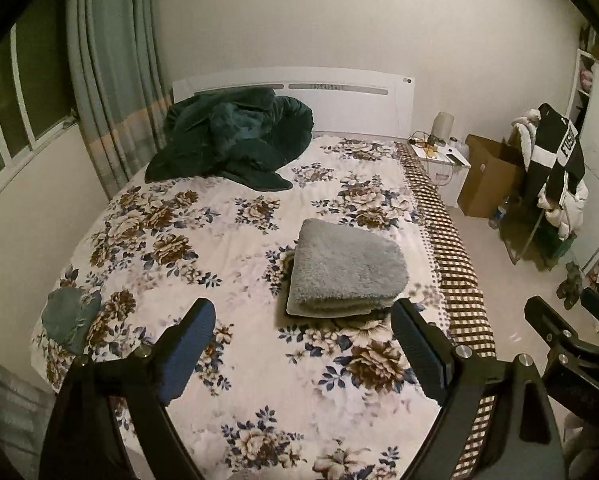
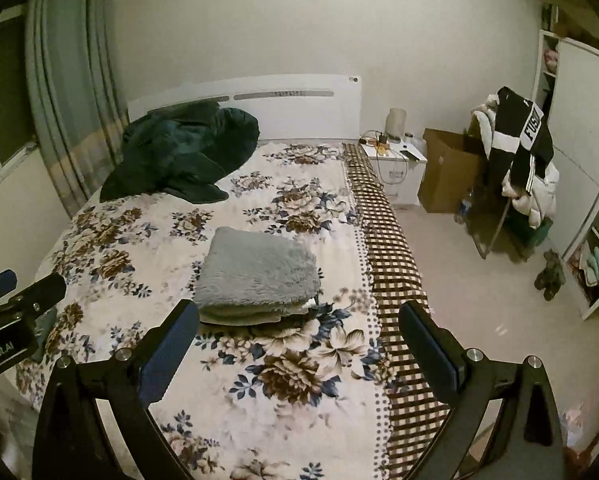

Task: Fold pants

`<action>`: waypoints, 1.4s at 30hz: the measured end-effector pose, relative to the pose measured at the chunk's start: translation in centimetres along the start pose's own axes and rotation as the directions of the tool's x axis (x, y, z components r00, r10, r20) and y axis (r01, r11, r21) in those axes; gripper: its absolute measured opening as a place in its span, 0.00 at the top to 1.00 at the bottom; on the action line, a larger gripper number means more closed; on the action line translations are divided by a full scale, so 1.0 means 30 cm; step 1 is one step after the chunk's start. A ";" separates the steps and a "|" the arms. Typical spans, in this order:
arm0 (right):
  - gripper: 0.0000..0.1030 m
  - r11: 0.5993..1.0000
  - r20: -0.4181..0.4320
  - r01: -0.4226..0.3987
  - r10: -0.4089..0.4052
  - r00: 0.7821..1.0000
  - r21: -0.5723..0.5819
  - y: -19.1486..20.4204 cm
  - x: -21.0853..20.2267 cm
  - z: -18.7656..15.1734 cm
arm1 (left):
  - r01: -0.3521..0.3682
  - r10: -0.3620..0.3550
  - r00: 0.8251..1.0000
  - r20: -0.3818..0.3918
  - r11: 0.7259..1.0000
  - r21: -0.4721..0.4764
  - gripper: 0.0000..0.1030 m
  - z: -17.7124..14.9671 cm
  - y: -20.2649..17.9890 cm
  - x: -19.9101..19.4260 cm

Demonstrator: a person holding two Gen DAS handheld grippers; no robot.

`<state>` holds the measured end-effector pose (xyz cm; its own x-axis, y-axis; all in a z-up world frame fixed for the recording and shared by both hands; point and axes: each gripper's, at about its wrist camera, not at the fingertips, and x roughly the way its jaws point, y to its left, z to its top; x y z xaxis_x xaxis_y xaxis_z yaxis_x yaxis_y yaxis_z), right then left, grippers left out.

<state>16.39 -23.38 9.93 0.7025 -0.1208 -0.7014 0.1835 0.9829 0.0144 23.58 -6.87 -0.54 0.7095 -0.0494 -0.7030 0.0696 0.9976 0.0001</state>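
The grey fluffy pants (image 1: 345,270) lie folded in a neat stack on the floral bedspread (image 1: 227,240), near the bed's right side. They also show in the right wrist view (image 2: 257,276). My left gripper (image 1: 303,312) is open and empty, held above the bed just short of the stack's near edge. My right gripper (image 2: 299,316) is open and empty, at the stack's near right corner, above the bed. The right gripper also shows at the right edge of the left wrist view (image 1: 559,328).
A dark green blanket (image 1: 235,140) is heaped by the white headboard (image 1: 339,92). A small teal cloth (image 1: 69,318) lies at the bed's left edge. Right of the bed stand a nightstand (image 1: 445,164), a cardboard box (image 1: 487,176) and a chair with clothes (image 1: 555,172).
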 end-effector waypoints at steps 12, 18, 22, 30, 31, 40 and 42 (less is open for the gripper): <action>0.01 1.000 0.034 0.008 -0.008 0.999 0.001 0.012 -0.214 -0.002 | -0.002 0.003 0.999 0.053 1.000 -0.011 0.00 -0.021 0.023 -0.127; 0.01 1.000 0.025 0.000 0.000 1.000 -0.001 0.017 -0.223 -0.002 | -0.016 0.016 0.999 0.048 1.000 -0.001 0.00 -0.043 0.031 -0.161; 0.01 1.000 0.025 -0.006 0.006 1.000 0.007 0.018 -0.254 -0.006 | -0.025 0.025 0.998 0.049 1.000 0.014 0.00 -0.055 0.031 -0.181; 0.01 1.000 0.015 -0.027 0.027 1.000 -0.001 0.014 -0.240 -0.006 | -0.026 0.025 0.999 0.043 1.000 0.014 0.00 -0.067 0.033 -0.183; 0.01 1.000 0.015 -0.027 0.027 1.000 0.000 0.015 -0.240 -0.007 | -0.025 0.024 0.999 0.041 1.000 0.013 0.00 -0.068 0.034 -0.183; 0.01 0.999 0.009 -0.033 0.033 0.999 0.007 0.007 -0.241 -0.011 | -0.024 0.024 0.999 0.041 1.000 0.015 0.00 -0.070 0.035 -0.184; 0.01 0.999 0.009 -0.029 0.029 1.000 0.016 -0.001 -0.247 -0.024 | -0.023 0.022 0.999 0.041 1.000 0.012 0.00 -0.070 0.034 -0.185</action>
<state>10.69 -22.40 14.61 0.7136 -0.0938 -0.6942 0.1741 0.9837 0.0460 18.23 -5.47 1.87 0.7389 -0.0289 -0.6732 0.0618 0.9978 0.0250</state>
